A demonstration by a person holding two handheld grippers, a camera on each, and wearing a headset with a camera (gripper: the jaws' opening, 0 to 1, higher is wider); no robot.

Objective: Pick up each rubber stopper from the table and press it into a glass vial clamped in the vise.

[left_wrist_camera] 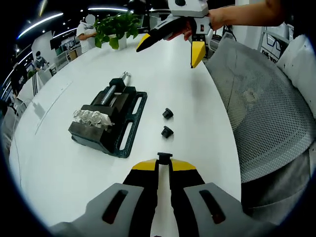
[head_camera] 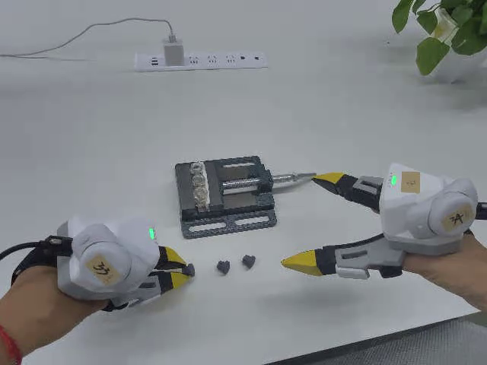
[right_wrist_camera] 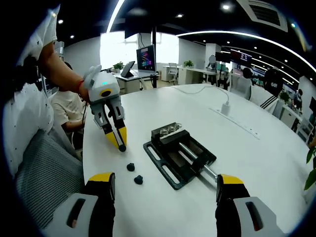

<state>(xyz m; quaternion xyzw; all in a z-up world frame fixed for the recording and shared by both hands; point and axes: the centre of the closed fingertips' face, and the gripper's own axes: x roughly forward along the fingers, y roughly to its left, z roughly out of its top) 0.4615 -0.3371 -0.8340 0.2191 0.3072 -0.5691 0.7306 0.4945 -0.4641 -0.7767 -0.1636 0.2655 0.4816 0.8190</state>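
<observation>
A: Vials first, what's seen?
B: Three glass vials (head_camera: 199, 182) are clamped upright in a row in the vise (head_camera: 228, 199), mid-table. Glass looks clear from above; contents can't be made out.
A: And the stoppers?
B: One rubber stopper (head_camera: 189, 269) is pinched at the tips of the left gripper (head_camera: 181, 271), jaws closed on it. It's held low over the table (head_camera: 91, 137), in front of the vise & off to its left. A loose stopper (head_camera: 223, 267) is lying just beside the held one, w/ another stopper (head_camera: 248, 261) next to it. Both are set near the vise base, btwn the two grippers.
A: R side?
B: On the R, the right gripper (head_camera: 300, 220) is held w/ jaws spread wide, empty. Its upper tip is seen near the screw handle (head_camera: 293, 179); contact can't be told.
A: Anything else around?
B: A power strip (head_camera: 221, 59) w/ a charger (head_camera: 173, 53) plugged in is laid well behind the vise. A plant (head_camera: 441, 30) is seen at the far R corner.
</observation>
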